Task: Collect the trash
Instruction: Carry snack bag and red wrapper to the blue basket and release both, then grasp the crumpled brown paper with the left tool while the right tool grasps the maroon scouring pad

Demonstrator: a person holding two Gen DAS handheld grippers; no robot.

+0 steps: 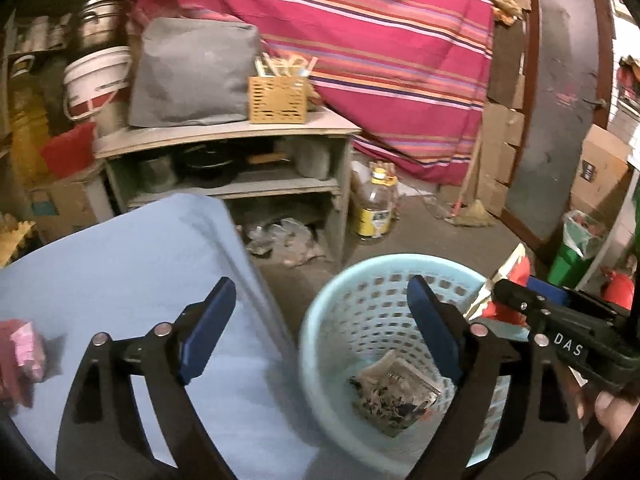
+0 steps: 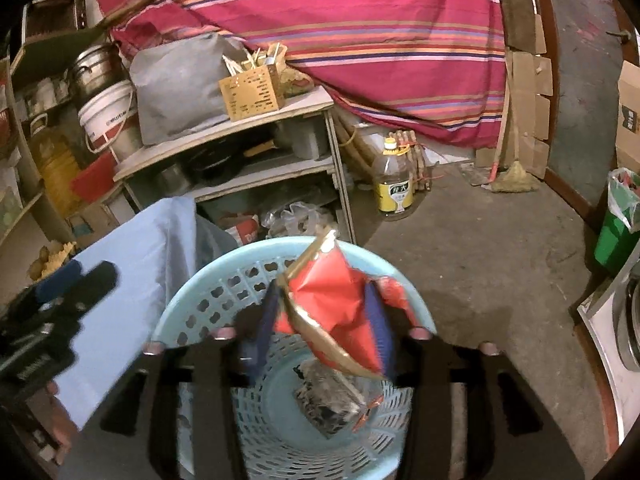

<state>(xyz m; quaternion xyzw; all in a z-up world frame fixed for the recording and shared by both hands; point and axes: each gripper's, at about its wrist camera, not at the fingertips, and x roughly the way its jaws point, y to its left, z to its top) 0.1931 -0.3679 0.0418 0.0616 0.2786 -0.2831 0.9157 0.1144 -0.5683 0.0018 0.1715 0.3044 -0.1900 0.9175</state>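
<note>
Red foil wrapper [image 2: 332,316], light, crinkly and slippery, sits mid-frame between the half-open right claw [image 2: 320,328] over the basket [image 2: 176,304]; pinch its flat middle. Left claw [image 1: 316,332] gapes empty.

The laundry basket [image 1: 360,308] is set on the floor just right of the cloth-covered table [image 1: 120,280]; a crumpled wrapper [image 1: 396,396] lies in its bottom. A snack packet [image 2: 332,312] is held over the basket, between the right gripper's [image 2: 320,332] fingers. Farther off stands a shelf unit [image 1: 224,136] — a wooden box [image 1: 278,98] on top — with an oil bottle [image 1: 376,208] on the floor to its right.
</note>
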